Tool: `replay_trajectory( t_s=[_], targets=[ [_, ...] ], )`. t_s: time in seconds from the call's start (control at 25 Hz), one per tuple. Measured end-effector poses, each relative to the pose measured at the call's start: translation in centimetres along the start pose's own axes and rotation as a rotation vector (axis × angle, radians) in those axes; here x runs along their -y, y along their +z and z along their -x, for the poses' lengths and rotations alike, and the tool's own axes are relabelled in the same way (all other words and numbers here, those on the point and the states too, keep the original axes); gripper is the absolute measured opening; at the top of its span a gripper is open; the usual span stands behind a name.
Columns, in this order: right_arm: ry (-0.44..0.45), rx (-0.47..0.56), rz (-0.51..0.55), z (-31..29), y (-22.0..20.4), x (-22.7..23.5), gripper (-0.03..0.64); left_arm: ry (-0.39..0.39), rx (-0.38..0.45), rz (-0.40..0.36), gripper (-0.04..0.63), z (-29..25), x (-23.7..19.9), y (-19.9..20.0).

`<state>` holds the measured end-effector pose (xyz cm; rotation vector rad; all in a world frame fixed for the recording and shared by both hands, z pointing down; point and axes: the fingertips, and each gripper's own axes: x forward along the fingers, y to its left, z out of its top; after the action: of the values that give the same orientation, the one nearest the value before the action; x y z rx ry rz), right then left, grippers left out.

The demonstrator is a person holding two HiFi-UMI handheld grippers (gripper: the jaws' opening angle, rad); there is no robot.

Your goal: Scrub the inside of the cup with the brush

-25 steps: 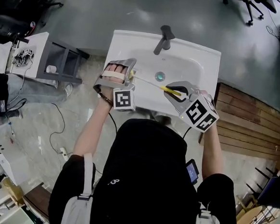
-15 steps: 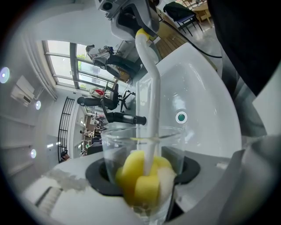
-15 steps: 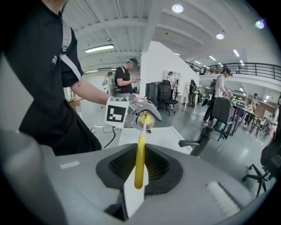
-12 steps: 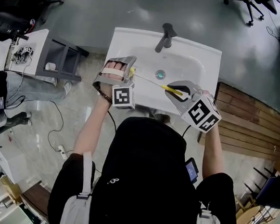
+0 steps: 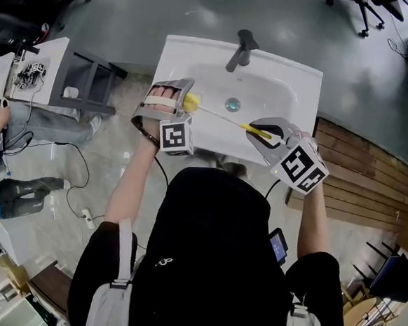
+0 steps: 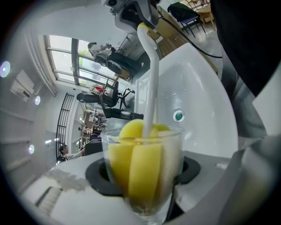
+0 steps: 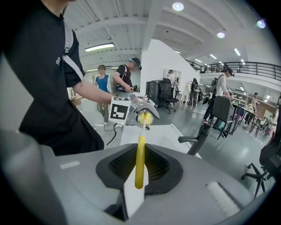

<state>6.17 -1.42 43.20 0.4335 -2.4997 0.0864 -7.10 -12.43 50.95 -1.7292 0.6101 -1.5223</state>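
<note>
My left gripper (image 5: 183,102) (image 6: 144,175) is shut on a clear glass cup (image 5: 189,103) (image 6: 172,149), held on its side over the left rim of the white sink (image 5: 267,78). The brush's yellow sponge head (image 6: 139,163) (image 5: 191,102) fills the inside of the cup. A thin white stem (image 6: 152,74) (image 5: 218,115) runs from the sponge to the yellow handle (image 5: 255,132) (image 7: 140,151). My right gripper (image 5: 262,134) (image 7: 139,166) is shut on that handle over the basin's right side. In the right gripper view the cup (image 7: 145,117) is small and far off.
A grey faucet (image 5: 240,49) (image 7: 198,135) stands at the back of the sink, and the drain (image 5: 232,105) (image 6: 178,116) lies mid-basin. Left of the sink is a white table (image 5: 35,75). Wooden planks (image 5: 357,178) lie to the right. People stand in the background (image 7: 125,77).
Both grippers stay almost where they were. The yellow sponge shows more plainly at the cup's mouth in the head view. A person at the left edge has shifted.
</note>
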Motion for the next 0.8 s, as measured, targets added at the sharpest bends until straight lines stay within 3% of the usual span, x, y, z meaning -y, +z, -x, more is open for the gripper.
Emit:
replay_trajectory(
  t_s=[0.56,0.8],
  targets=[
    [-0.01,0.003,-0.044,2.8,-1.5,0.1,0.052,-0.001,-0.007,0.048,0.27,0.5,-0.5,-1.3],
    [-0.02,0.023,-0.074,4.4,-2.2,-0.2,0.052,0.002,-0.015,0.114,0.272,0.6,-0.6,-2.2]
  ],
)
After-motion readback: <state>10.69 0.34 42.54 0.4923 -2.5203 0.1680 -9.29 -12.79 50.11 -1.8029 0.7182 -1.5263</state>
